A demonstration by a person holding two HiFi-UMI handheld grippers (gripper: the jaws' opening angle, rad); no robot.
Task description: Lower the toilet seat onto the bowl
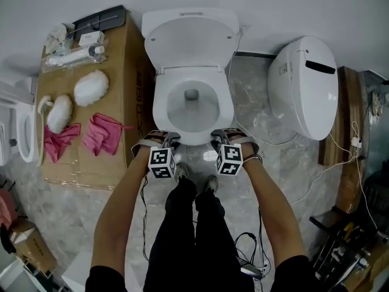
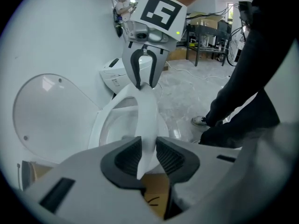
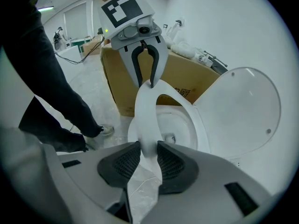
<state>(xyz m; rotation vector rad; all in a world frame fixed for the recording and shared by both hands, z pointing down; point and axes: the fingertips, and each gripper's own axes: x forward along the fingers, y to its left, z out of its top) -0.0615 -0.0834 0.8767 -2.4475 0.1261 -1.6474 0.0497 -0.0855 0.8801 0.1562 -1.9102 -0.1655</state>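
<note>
Jaws on the left gripper and the right gripper both stand fairly wide. Each pair straddles the near rim of the toilet seat, with the pads lying against its two faces and no gap that I can make out. Holding it at two spots on the near edge, far from the hinge, keeps the seat level and allows a controlled lowering rather than a drop. To the left a big cardboard box serves as a bench for cleaning things, clear of the work. Right of it stands the toilet bowl, its lid tipped back against the far wall, so only the ring is being handled. In the head view the seat looks flat on the bowl, or all but; I judge the job nearly finished, with only letting go left. Smallest, two red cloths lie on the box's near half
</note>
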